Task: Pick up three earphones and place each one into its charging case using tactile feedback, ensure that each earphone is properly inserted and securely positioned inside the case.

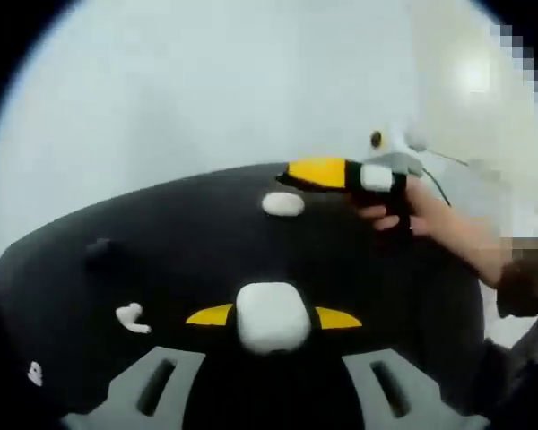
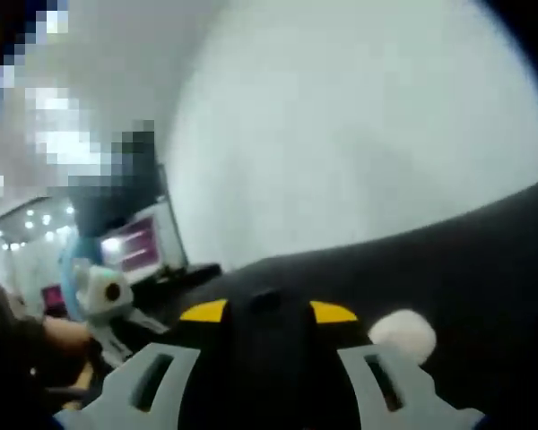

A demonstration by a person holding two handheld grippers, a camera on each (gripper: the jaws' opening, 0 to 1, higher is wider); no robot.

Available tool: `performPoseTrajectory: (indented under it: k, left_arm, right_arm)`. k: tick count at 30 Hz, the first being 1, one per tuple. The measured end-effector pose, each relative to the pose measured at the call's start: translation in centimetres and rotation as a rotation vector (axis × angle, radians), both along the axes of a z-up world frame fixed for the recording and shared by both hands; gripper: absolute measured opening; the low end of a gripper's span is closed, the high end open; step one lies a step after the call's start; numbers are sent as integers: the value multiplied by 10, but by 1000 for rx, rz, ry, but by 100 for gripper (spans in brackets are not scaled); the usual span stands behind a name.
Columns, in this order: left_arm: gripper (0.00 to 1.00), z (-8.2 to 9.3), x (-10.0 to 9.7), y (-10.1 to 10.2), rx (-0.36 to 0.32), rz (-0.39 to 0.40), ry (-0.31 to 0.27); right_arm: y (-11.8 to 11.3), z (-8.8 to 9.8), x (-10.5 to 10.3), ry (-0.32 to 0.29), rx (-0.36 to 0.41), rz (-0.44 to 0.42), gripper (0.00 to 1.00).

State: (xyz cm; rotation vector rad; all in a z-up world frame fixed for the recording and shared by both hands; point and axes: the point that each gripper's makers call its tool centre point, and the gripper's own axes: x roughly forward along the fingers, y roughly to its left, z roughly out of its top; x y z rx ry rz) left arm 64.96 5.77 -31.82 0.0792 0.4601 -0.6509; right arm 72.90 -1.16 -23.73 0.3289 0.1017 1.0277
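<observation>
Gripping a closed white case in left tongs, right tongs gaping empty, leaving loose earphone lying on table, unstowed.

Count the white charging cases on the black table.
2. One case sits between the left gripper's yellow tips; another lies farther back by the right gripper. A dark object at left could be a third, but it's too blurred to tell.
</observation>
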Motion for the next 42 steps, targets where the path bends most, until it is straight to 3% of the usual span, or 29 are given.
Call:
performPoseTrajectory:
  k: [7, 10, 12, 17, 19, 24, 26, 29, 33, 34, 36, 38, 40, 42]
  left_arm:
    - [31, 3, -4, -1, -26, -42, -8]
    - [30, 19, -11, 5, -117, -65, -13]
    - [29, 33, -11, 20, -157, -42, -40]
    - [24, 77, 7, 77, -239, 81, -198]
    - [24, 86, 13, 89, -275, 99, -223]
    - [24, 102, 37, 109, -237, 134, -321]
    - [24, 114, 52, 118, -219, 156, -388]
    - [20, 125, 64, 128, -251, 180, -457]
    - [16, 131, 63, 142, -371, 187, -553]
    - [15, 131, 60, 142, -400, 169, -562]
    - [15, 130, 57, 143, -445, 157, -504]
    - [15, 135, 54, 147, -476, 160, -536]
    - [14, 139, 52, 148, -543, 164, -512]
    - [14, 142, 51, 151, -584, 164, -508]
  right_arm:
    - [4, -3, -5, -12, -25, 9, 35]
    - [4, 0, -7, -23, -21, 2, 35]
    - [4, 3, -9, -35, -23, -3, 35]
    - [10, 6, -14, -55, -26, 13, 35]
    - [14, 2, -16, -60, -51, 28, 35]
    - [23, -9, -25, -52, -115, 71, 26]
    - [24, -13, -27, -40, -127, 86, 26]
    - [25, -20, -27, -20, -146, 97, 26]
    - [24, -30, -31, 5, -174, 103, 25]
    - [24, -31, -31, 9, -178, 103, 25]
    - [25, -32, -33, -12, -205, 95, 29]
    - [28, -31, -36, -27, -216, 108, 35]
    - [30, -32, -41, -31, -223, 131, 38]
    - [34, -38, -47, 17, -238, 141, 38]
